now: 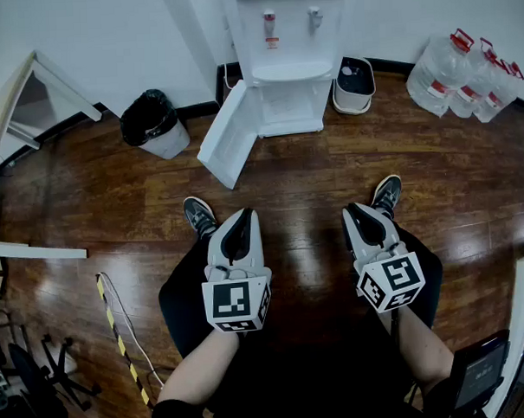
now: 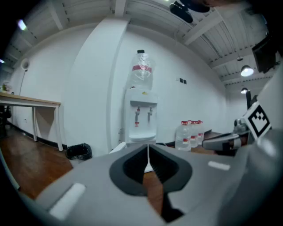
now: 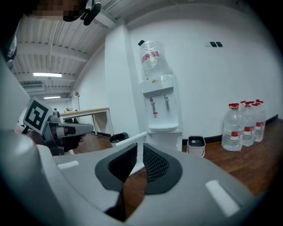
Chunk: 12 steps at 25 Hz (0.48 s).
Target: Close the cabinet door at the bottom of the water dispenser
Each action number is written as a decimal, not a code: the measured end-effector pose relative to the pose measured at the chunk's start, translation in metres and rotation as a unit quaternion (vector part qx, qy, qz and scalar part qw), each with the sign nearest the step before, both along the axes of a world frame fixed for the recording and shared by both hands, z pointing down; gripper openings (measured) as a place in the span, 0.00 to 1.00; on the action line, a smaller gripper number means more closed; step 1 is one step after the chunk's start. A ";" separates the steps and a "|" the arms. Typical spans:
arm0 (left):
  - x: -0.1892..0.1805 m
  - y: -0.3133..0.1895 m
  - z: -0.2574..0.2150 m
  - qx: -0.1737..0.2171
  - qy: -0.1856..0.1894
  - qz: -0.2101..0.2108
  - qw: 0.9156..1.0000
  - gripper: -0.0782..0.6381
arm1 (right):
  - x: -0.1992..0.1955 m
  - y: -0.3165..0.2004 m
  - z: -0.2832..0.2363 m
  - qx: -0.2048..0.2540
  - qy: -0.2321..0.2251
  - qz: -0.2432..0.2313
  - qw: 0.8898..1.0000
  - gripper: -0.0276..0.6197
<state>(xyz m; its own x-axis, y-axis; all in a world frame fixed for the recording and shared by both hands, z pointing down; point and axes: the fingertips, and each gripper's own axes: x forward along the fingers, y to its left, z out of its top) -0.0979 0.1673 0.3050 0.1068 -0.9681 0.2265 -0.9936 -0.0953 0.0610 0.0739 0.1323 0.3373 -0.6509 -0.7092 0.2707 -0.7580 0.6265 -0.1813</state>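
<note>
The white water dispenser (image 1: 285,51) stands against the far wall, with a bottle on top in the gripper views. Its bottom cabinet door (image 1: 228,136) hangs wide open, swung out to the left over the wooden floor. Both grippers are held low in front of the person, well short of the dispenser. My left gripper (image 1: 247,213) is shut and empty, as is my right gripper (image 1: 349,210). In the left gripper view the dispenser (image 2: 142,117) shows straight ahead beyond the closed jaws. In the right gripper view the open door (image 3: 130,140) shows just past the jaws, left of the dispenser (image 3: 161,110).
A black-lined waste bin (image 1: 154,122) sits left of the door and a small white bin (image 1: 354,85) right of the dispenser. Several large water bottles (image 1: 464,74) stand at the far right. A table (image 1: 16,128) lies at the left, a striped cable strip (image 1: 120,340) near my feet.
</note>
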 end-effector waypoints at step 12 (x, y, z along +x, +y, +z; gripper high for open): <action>-0.065 -0.101 0.030 -0.069 -0.046 -0.021 0.996 0.17 | -0.049 -0.090 0.033 -0.040 0.028 -0.047 0.998 0.18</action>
<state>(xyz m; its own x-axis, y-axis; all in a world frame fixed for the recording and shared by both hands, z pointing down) -0.1634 0.0664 0.3352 0.0387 -0.9300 0.3656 -0.9985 -0.0500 -0.0216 0.0244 0.0420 0.3708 -0.6960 -0.6207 0.3610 -0.7069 0.6806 -0.1927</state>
